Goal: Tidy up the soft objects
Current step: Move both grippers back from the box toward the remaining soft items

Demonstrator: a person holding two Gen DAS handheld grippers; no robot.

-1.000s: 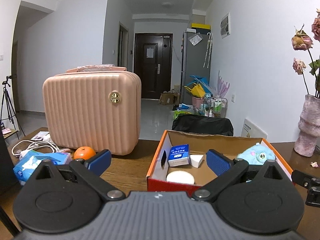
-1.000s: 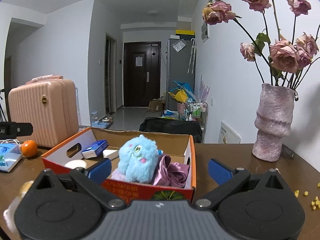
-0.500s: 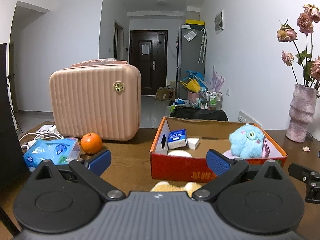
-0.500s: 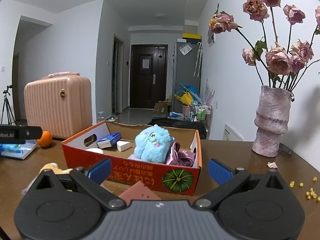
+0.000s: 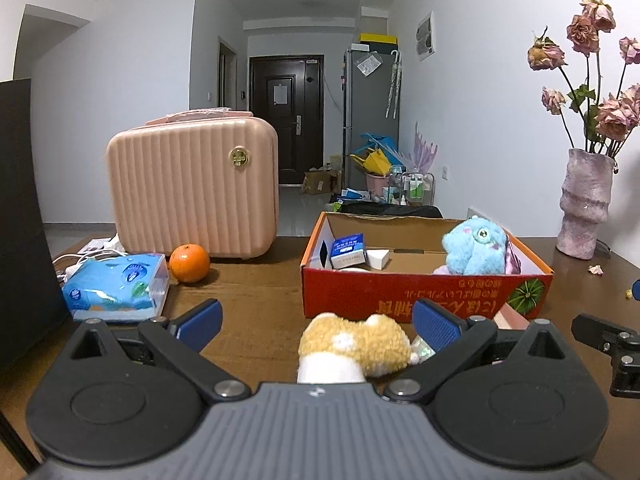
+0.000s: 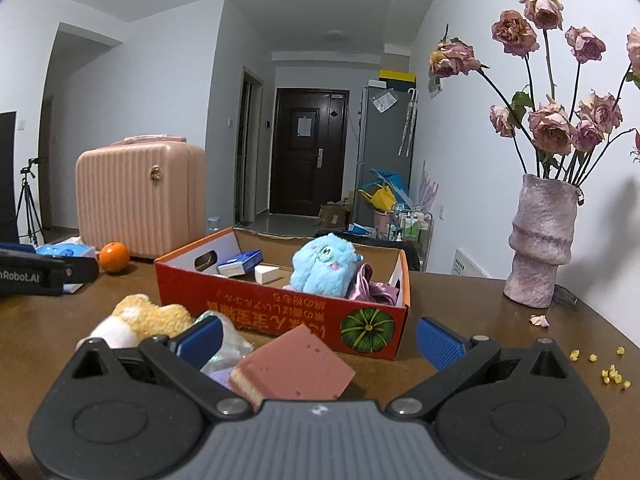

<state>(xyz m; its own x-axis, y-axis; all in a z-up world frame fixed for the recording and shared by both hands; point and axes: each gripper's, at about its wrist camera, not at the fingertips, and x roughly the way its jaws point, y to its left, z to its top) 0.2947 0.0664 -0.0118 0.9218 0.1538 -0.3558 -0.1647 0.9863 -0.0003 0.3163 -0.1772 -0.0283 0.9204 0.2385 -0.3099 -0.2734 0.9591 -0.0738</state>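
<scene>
Yellow plush toy (image 5: pixel 354 340) lies on the table (image 5: pixel 256 300) just before the red box (image 5: pixel 424 294), between the spread fingers of the empty left gripper (image 5: pixel 316 320), while the right gripper (image 6: pixel 320 338), also spread, brackets a pink sponge (image 6: pixel 294 368), so a shallow, off-centre pinch could let the soft fur slip free.

The bench (image 5: pixel 256 312) is seen as dark, smooth wood with a dull sheen. A box (image 6: pixel 280 312) of printed cardboard holds a fluffy blue plush toy (image 6: pixel 322 266) beside shiny purple cloth (image 6: pixel 370 286). In front of the box, a porous pink sponge (image 6: pixel 292 368) and a woolly tan toy (image 5: pixel 354 340) are seen.
</scene>
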